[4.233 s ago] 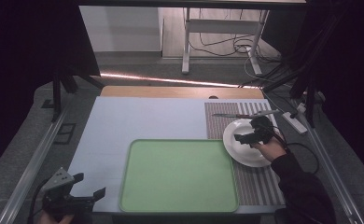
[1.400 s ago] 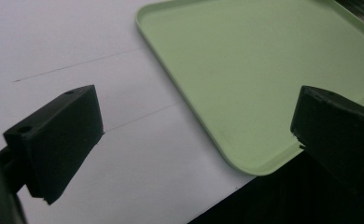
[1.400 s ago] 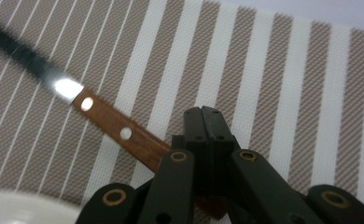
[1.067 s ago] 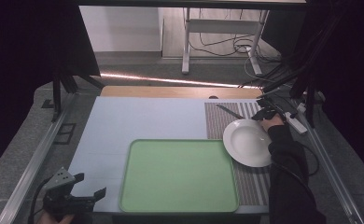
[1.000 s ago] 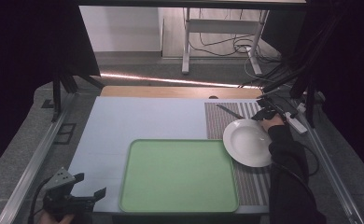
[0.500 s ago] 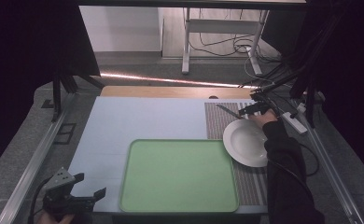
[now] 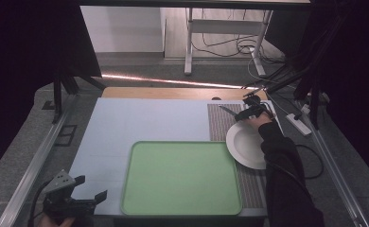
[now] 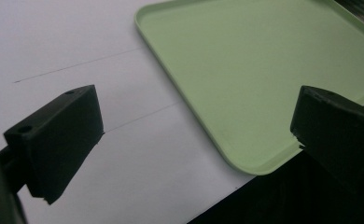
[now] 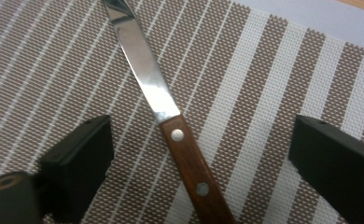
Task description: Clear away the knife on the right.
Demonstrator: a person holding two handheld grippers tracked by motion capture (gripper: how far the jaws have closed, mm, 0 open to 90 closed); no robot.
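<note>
Wooden-handled knife [image 9: 171,116]: lies on striped woven placemat [image 9: 264,93], between the right gripper's [image 9: 201,154] wide-parted jaws, pads clear of it; handle end cut off at the frame's bottom edge, blade tip cut off at the top; from the high view the knife [image 7: 228,111] is a thin sliver, hard to make out; rivets and wood grain legible solely from the right gripper view. Right gripper [image 7: 250,111] has just been opening, having left the white plate [image 7: 247,146] for the mat's far end. Left gripper [image 8: 194,140]: released, empty, over the green tray's [image 8: 264,70] near corner.
</note>
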